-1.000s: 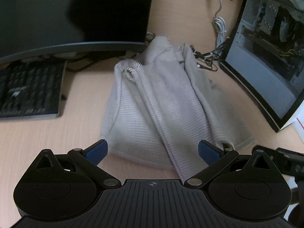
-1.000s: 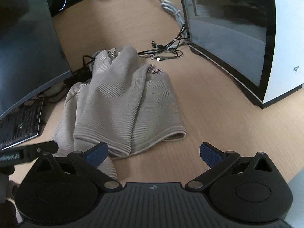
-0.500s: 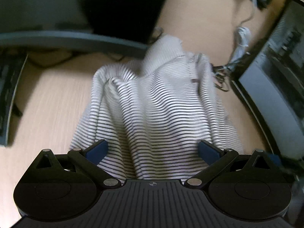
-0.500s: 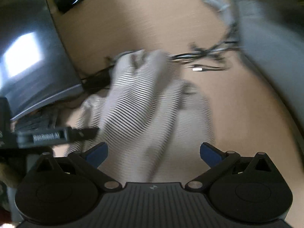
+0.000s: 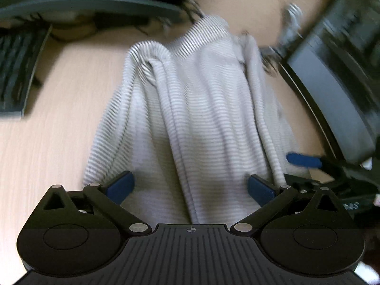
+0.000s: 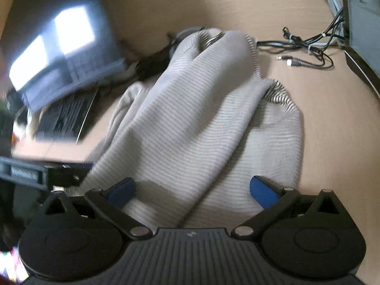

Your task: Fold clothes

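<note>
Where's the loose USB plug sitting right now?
In the right wrist view, the USB plug lies on the desk at upper right, just beyond the striped garment, near the cable bundle.

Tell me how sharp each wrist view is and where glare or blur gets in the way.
Left wrist view: the striped garment is fairly sharp at centre, while the computer case at right is streaked by motion blur. Right wrist view: the monitor at left is smeared with a blown-out bright reflection, yet the cables are crisp. Both open tools, left tool and right tool, are sharp.
</note>
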### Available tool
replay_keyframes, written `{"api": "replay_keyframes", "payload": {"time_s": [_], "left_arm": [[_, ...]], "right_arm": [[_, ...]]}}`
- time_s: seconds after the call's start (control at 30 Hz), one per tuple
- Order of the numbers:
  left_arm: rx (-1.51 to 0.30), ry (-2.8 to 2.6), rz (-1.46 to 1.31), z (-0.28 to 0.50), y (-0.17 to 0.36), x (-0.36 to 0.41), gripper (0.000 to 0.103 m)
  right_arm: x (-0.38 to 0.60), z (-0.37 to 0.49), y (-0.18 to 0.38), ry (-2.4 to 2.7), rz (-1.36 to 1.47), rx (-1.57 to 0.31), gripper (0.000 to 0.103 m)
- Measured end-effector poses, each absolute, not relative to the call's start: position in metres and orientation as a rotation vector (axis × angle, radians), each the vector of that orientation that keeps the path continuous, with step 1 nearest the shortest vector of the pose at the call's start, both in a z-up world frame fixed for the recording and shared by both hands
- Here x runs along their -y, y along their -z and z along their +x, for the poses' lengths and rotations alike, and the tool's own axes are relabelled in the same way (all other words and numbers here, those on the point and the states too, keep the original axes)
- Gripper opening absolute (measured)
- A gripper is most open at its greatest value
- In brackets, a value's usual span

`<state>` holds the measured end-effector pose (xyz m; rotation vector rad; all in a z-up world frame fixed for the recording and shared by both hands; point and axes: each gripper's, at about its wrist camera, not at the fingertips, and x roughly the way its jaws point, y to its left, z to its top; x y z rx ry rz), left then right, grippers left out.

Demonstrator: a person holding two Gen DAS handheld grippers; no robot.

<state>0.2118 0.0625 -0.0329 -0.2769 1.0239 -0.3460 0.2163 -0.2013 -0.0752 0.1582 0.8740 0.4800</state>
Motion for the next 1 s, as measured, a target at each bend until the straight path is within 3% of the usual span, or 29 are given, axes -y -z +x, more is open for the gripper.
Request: {"api": "replay_keyframes", "payload": {"time_s": [0.13, 0.27, 0.3, 0.37, 0.4, 0.43, 0.47, 0.53, 0.6, 0.63, 0.67, 0.7, 0.9, 1.0], "left_arm": [[-1.123, 0.46, -0.336, 0.182, 0.028, -0.071, 0.103], [-1.005, 0.46, -0.405, 0.196, 0.016, -0.081, 0.102], [-0.99, 0.445, -0.418, 0.205, 0.018, -0.082, 0.1], [-1.013, 0.418, -0.434, 0.223, 0.028, -0.078, 0.079], [-1.042, 0.408, -0.428, 0.23, 0.035, -0.074, 0.073], [-1.055, 0.408, -0.421, 0.233, 0.039, -0.07, 0.073], [-1.046, 0.417, -0.408, 0.234, 0.039, -0.065, 0.079], [-1.048, 0.439, -0.393, 0.233, 0.037, -0.055, 0.074], [-1.046, 0.442, -0.397, 0.23, 0.037, -0.049, 0.05], [-1.043, 0.439, -0.405, 0.229, 0.037, -0.049, 0.025], [-1.034, 0.443, -0.431, 0.23, 0.034, -0.052, 0.013], [-1.014, 0.454, -0.475, 0.23, 0.029, -0.059, 0.012], [-0.641, 0.325, -0.61, 0.207, -0.044, -0.169, 0.011], [-0.604, 0.164, -0.612, 0.203, -0.048, -0.23, 0.012]], "right_arm": [[0.202, 0.166, 0.069, -0.49, 0.083, -0.921, 0.103], [0.201, 0.147, 0.066, -0.496, 0.088, -0.938, 0.103], [0.199, 0.147, 0.066, -0.482, 0.09, -0.935, 0.103], [0.194, 0.146, 0.065, -0.449, 0.083, -0.932, 0.103], [0.191, 0.145, 0.064, -0.431, 0.078, -0.928, 0.103], [0.189, 0.144, 0.061, -0.399, 0.069, -0.906, 0.102], [0.189, 0.143, 0.056, -0.353, 0.057, -0.867, 0.102], [0.19, 0.142, 0.05, -0.269, 0.044, -0.805, 0.102], [0.19, 0.148, 0.052, -0.211, 0.06, -0.791, 0.098], [0.191, 0.151, 0.053, -0.181, 0.069, -0.784, 0.096], [0.189, 0.155, 0.057, -0.159, 0.068, -0.792, 0.09], [0.184, 0.159, 0.064, -0.149, 0.05, -0.812, 0.085], [0.164, 0.152, 0.064, -0.164, -0.045, -0.829, 0.083], [0.16, 0.152, 0.062, -0.171, -0.051, -0.84, 0.083]]}}
